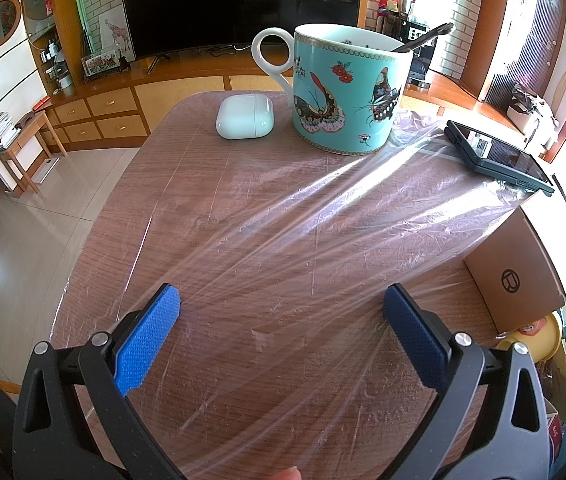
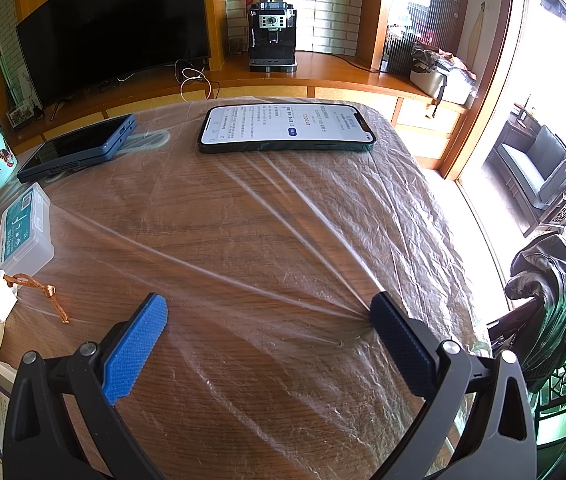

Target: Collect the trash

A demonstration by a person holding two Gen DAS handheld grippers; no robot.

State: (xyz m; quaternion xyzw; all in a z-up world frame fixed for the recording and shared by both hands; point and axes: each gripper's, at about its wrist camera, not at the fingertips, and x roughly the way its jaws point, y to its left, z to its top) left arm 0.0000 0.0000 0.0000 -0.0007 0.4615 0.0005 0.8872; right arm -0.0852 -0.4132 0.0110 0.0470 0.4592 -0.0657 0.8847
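Left tongs [image 1: 282,312]: spread wide, nothing between the blue pads [image 1: 149,338]. They are positioned low over the wooden surface [image 1: 123,200]. A sheet of clear plastic film [image 1: 283,216] covers the surface and lies directly under and ahead of the tongs. The film is pulled into tight creases that run from beside the right-hand pad toward the far right.

Ahead of the left tongs, at the far edge:
- a turquoise butterfly mug [image 1: 347,92], upright, with a spoon [image 1: 423,40] inside, standing on the film;
- a white earbud case [image 1: 245,116], just left of the mug;
- a dark cased phone [image 1: 499,156], far right, resting on the film.

Right tongs [image 2: 269,312]: spread wide, holding nothing. The film [image 2: 283,220] fans out in stretched creases from the tip of the right-hand pad [image 2: 401,344]; whether the pad presses on the film cannot be told.

Ahead of the right tongs: a lit phone [image 2: 287,128], lying flat on the film. Ahead-left: the dark phone [image 2: 79,148]. To the left: a clear plastic box [image 2: 25,232] on the film.
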